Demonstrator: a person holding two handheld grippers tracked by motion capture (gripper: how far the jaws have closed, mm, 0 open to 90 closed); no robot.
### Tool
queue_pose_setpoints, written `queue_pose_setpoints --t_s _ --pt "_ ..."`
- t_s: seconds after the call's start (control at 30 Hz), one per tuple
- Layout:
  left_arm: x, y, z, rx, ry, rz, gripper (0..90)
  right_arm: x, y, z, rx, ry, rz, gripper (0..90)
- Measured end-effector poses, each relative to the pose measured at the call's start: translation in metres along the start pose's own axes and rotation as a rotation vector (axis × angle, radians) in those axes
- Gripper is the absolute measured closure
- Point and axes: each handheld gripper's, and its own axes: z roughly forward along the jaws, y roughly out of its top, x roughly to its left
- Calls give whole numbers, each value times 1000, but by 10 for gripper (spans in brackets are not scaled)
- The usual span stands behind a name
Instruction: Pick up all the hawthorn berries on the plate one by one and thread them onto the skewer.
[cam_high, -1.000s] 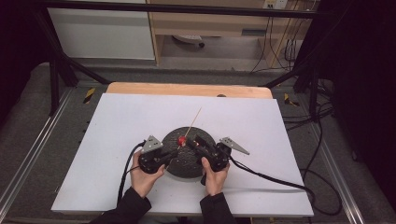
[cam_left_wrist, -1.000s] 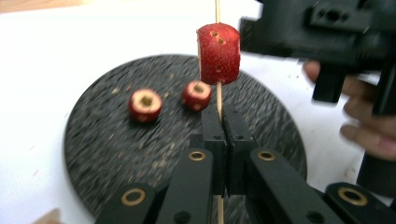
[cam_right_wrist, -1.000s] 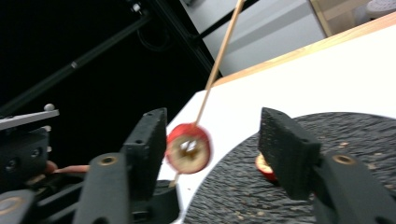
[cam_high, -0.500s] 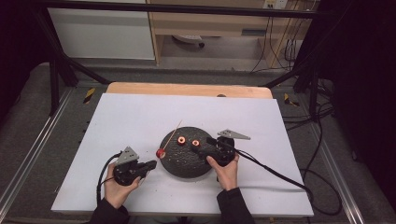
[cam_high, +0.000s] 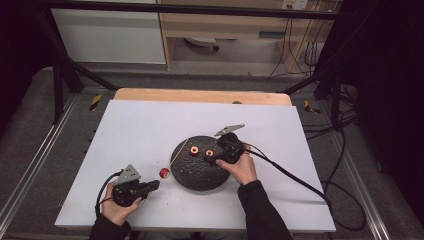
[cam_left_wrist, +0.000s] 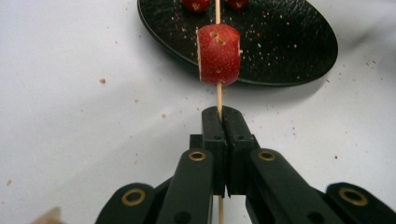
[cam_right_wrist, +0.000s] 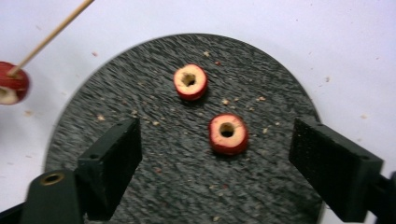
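Skewer (cam_left_wrist: 218, 95): thin pale wooden stick, clamped between the closed jaws of the left gripper (cam_high: 153, 185) at the near left of the white table (cam_high: 140, 125). In the left gripper view the two black pads meet on the stick, with its bare end running back below them. One fruit piece (cam_left_wrist: 219, 54) is threaded on it a short way ahead of the jaw tips: red speckled skin on the side, flat cut face on top with small holes. In the high view this threaded piece (cam_high: 164, 173) hangs over the table just left of the black plate's (cam_high: 197, 180) rim, and the stick's far end slants up and right across the plate's left edge.

Black plate: round, rough stippled surface, dusted with pale crumbs, near the table's middle. Two loose fruit rings lie on it, side by side but apart. Left ring (cam_right_wrist: 190, 81) and right ring (cam_right_wrist: 228, 133) each have red skin, a cream cut face and a cored hole through the centre.

Right gripper (cam_high: 213, 159): above the right part of the plate, jaws apart with nothing between the pads. They have just been closing a little. In the right gripper view the right ring lies on the plate between and beyond the two black jaws, untouched.

Scattered red-brown specks mark the table around the plate.
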Motion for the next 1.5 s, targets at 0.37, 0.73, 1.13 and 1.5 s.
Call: queue_pose_setpoints --t_s 0.37,0.73,1.13,1.5 --pt "2 -1 1 11 -1 -2 886 -5 24 25 199 -29 -115 346" --pt "1 -1 2 19 -5 2 886 -8 30 40 287 -10 -161 520" --pt "1 -1 3 26 -5 2 886 -10 31 45 337 25 -153 616" --pt "1 -1 3 23 -6 4 886 -12 31 46 354 29 -125 624"
